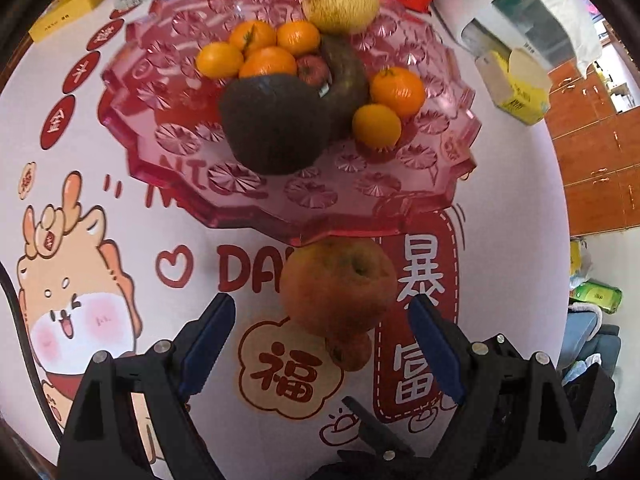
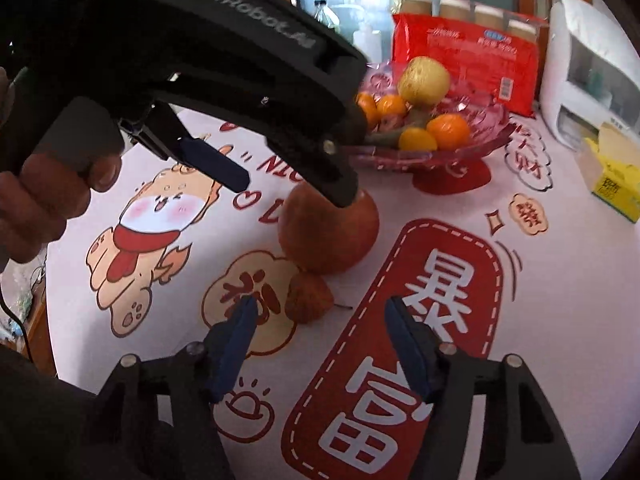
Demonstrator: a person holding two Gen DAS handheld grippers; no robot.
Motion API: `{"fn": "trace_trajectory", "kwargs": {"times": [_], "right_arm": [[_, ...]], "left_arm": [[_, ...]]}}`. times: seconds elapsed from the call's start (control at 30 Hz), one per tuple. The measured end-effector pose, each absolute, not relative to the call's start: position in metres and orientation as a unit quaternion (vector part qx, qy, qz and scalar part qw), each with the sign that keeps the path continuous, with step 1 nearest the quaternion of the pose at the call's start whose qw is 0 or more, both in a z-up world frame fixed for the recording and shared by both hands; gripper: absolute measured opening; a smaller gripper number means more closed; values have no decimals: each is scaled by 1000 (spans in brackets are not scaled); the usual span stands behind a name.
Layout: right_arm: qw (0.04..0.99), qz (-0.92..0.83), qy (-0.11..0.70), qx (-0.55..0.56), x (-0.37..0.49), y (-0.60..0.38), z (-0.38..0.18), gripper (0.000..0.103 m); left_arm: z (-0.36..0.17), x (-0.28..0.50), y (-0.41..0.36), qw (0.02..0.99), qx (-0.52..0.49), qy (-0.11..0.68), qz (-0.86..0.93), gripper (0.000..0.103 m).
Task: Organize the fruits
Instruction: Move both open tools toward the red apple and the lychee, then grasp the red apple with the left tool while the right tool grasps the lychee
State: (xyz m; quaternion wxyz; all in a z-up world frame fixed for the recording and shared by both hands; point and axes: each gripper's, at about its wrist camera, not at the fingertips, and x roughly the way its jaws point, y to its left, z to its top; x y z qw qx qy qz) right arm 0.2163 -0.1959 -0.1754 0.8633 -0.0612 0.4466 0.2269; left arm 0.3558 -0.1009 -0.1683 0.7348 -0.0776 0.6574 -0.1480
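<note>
Both grippers point down at the desk (image 2: 560, 264), which wears a white cloth printed with red characters and a cartoon animal. Nearest, the right gripper (image 2: 320, 312) has its blue pads apart with nothing clamped; a small wrinkled brown fruit (image 2: 309, 298) lies on the cloth just ahead of the gap, nearer the left pad. Touching that fruit's far side sits a large reddish apple (image 2: 328, 236). The left gripper (image 1: 322, 312) hangs over the apple with its jaws spread wide, one finger on either side and no pad pressing it; from the right wrist view a person's hand (image 2: 48, 196) holds its handle. Just beyond the apple stands a pink cut-glass fruit bowl (image 1: 280, 200) on a red foot, carrying several oranges (image 1: 398, 90), two dark avocados (image 1: 272, 124), a small red fruit and a yellowish pear (image 1: 340, 0) at the far rim. Behind the bowl lie a red packet (image 2: 464, 60), a white appliance (image 2: 588, 68) and a yellow box (image 2: 616, 184).
</note>
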Motion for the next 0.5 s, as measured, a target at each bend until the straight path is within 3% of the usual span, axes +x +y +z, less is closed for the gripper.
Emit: {"fn": "trace_trajectory", "kwargs": {"times": [0.33,0.5], "right_arm": [[840,262,470,-71,225,-188,-190,49],[832,268,483,-50,230,-190,-196,35]], "left_arm": [[-187,363,-121,725,-64,668,-158,87],[-195,370,-124,723,-78,668,-159,87]]}}
